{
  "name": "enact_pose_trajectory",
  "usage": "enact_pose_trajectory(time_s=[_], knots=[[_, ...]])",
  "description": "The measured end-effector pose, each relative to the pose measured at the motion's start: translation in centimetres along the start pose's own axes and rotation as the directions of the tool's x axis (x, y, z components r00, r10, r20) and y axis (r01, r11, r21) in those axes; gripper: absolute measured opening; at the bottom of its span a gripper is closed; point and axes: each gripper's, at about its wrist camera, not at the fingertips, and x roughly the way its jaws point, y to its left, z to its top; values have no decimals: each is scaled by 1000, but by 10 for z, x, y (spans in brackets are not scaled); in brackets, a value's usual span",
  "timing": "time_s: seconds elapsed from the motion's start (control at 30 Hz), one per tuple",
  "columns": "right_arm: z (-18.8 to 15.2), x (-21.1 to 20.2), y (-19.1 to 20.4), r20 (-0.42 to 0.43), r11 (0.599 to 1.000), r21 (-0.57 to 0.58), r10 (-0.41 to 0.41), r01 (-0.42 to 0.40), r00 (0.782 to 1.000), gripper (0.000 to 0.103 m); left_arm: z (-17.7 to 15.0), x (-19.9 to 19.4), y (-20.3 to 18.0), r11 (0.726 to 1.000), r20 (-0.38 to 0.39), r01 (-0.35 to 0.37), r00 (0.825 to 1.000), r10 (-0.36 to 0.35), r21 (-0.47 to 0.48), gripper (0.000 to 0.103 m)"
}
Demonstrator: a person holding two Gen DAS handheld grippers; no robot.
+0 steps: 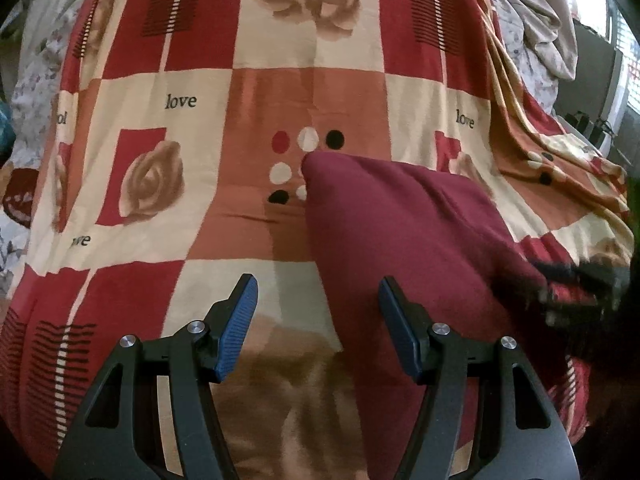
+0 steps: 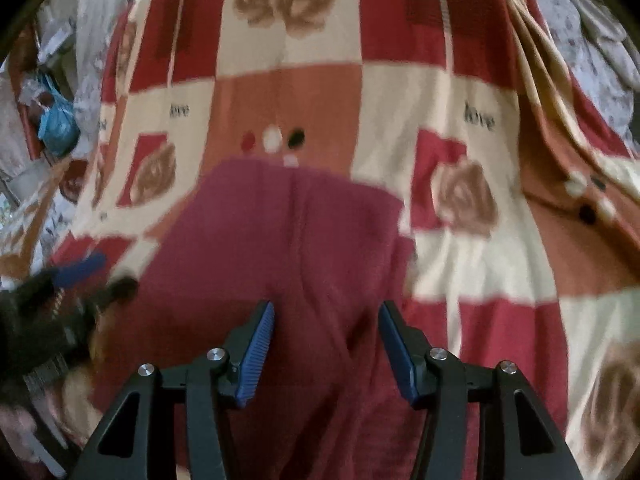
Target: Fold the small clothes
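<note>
A maroon garment [image 1: 400, 232] lies on the patterned bedspread, one pointed corner toward the row of dots. My left gripper [image 1: 318, 282] hovers open over the garment's left edge, its blue pads [image 1: 236, 328] apart with nothing pinched. In the right wrist view the garment [image 2: 280, 240] fills the middle with a crease down its length. My right gripper [image 2: 326, 307] is open just above it, its pads clear of the cloth. Each gripper shows as a dark blur in the other's view: the right gripper [image 1: 580, 284] at the right edge, the left gripper [image 2: 76, 276] at the left.
The bedspread [image 1: 200, 80] has red, cream and orange squares with roses and the word "love". Its right side [image 1: 540, 140] is bunched in folds. Pale floral bedding [image 1: 532, 8] is heaped at the back right. A blue bag [image 2: 56, 120] and clutter sit far left.
</note>
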Motion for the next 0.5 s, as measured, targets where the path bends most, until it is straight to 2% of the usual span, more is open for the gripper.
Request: enact_pose_trajectory(time_s=[0.1,0.23,0.3,0.33,0.4,0.5], knots=[[-14,-3,0,34,1000,10,-9,9,999,53,-2,1,2,1000,5,-17,1000,17,-10,63],[-13,-15,1,21,1000,20,0,0,1000,53,-4,0,5,999,8,-46,999,46,-12,63],[-11,-25,2,41,1000,25,2,-3,999,54,-3,-1,6,998,7,-53,999,53,-18,63],[-9,-31,3,55,1000,26,1,-3,998,56,-3,-1,7,998,7,-50,999,51,-24,63],[-8,-42,3,85,999,40,2,-6,996,71,-3,-2,8,998,11,-54,998,54,-28,63],[-8,-53,4,112,997,68,15,-22,994,73,-3,-5,9,998,17,-56,998,57,-24,63]])
